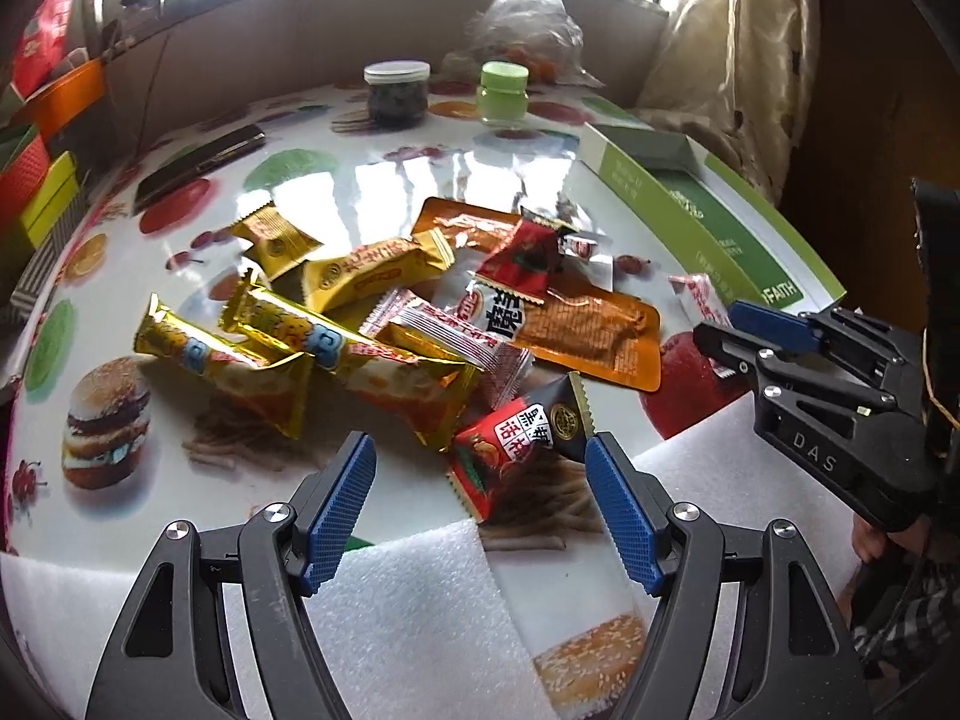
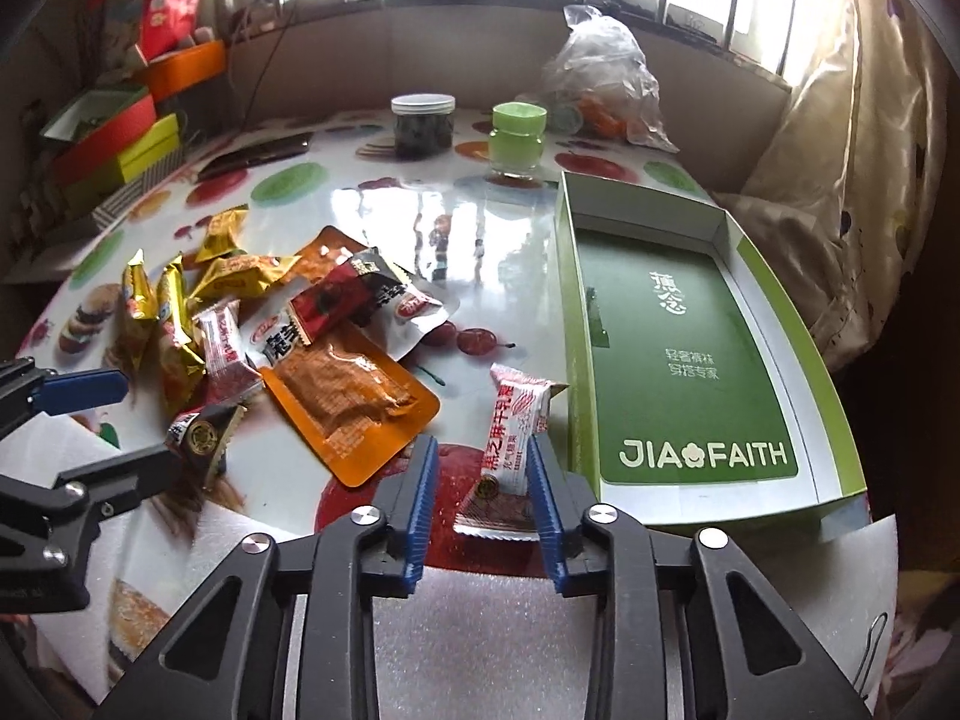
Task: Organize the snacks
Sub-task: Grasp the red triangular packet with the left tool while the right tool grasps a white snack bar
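We see the right gripper (image 2: 480, 483) with its blue fingers (image 2: 543, 480) around a small white and red snack packet (image 2: 510, 444), one finger touching its side while the other stands a little off, so it is not squeezed tight. The packet lies on the desk (image 2: 384, 222) just beside the green box (image 2: 690, 360) (its lid is off). The left gripper (image 1: 480, 510) has its fingers spread wide with nothing in them, and it sits over a red and black snack (image 1: 516, 444), farther from the green box, next to the pile of snacks (image 1: 384, 312).

Wrapped snacks (image 1: 384, 324) heaped on table, one white-red packet (image 2: 510, 438) apart — beside open green box (image 2: 690, 360)
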`<state>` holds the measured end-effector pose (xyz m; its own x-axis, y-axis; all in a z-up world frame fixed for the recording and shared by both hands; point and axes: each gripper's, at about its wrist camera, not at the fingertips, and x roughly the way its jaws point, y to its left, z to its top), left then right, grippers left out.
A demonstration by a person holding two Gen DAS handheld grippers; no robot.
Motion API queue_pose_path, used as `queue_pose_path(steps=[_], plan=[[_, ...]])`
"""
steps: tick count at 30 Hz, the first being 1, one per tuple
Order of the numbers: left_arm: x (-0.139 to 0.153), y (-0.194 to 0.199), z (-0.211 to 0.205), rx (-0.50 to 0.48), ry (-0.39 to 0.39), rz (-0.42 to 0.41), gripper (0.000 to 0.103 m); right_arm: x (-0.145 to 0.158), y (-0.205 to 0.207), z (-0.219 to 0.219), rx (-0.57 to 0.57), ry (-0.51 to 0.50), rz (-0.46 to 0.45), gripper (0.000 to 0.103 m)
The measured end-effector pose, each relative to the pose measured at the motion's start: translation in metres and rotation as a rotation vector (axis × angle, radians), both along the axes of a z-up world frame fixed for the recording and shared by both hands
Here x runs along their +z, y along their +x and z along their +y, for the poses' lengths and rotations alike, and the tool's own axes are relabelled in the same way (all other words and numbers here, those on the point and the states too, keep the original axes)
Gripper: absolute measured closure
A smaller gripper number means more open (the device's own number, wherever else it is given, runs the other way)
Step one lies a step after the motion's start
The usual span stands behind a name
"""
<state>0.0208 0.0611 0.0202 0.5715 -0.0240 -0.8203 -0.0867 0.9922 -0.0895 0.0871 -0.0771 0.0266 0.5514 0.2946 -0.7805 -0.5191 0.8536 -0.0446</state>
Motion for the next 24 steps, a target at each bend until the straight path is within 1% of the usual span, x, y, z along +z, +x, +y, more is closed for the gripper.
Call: queue_pose_path(steps=[5, 8, 9, 12, 15, 18, 21, 24], plan=[[-0.006, 0.005, 0.001, 0.004, -0.015, 0.008, 0.030, 0.002, 0.004, 0.005, 0.029, 0.046, 0.021, 0.078], [-0.009, 0.009, 0.003, 0.010, -0.026, 0.014, 0.039, 0.004, 0.006, 0.006, 0.050, 0.110, 0.048, 0.078], [-0.010, 0.010, 0.004, 0.016, -0.028, 0.015, 0.043, 0.005, 0.007, 0.005, 0.049, 0.127, 0.058, 0.078], [-0.011, 0.013, 0.006, 0.041, -0.019, 0.018, 0.044, 0.008, 0.011, 0.003, 0.028, 0.145, 0.071, 0.078], [-0.012, 0.015, 0.009, 0.049, -0.041, 0.021, 0.045, 0.007, 0.014, 0.002, -0.013, 0.113, 0.070, 0.072], [-0.013, 0.018, 0.011, 0.052, -0.055, 0.028, 0.044, 0.002, 0.019, 0.003, -0.036, 0.088, 0.090, 0.072], [-0.013, 0.019, 0.009, 0.043, -0.053, 0.033, 0.044, -0.002, 0.020, 0.006, -0.032, 0.080, 0.103, 0.072], [-0.014, 0.021, 0.005, 0.026, -0.048, 0.036, 0.044, -0.007, 0.022, 0.011, -0.036, 0.052, 0.106, 0.072]])
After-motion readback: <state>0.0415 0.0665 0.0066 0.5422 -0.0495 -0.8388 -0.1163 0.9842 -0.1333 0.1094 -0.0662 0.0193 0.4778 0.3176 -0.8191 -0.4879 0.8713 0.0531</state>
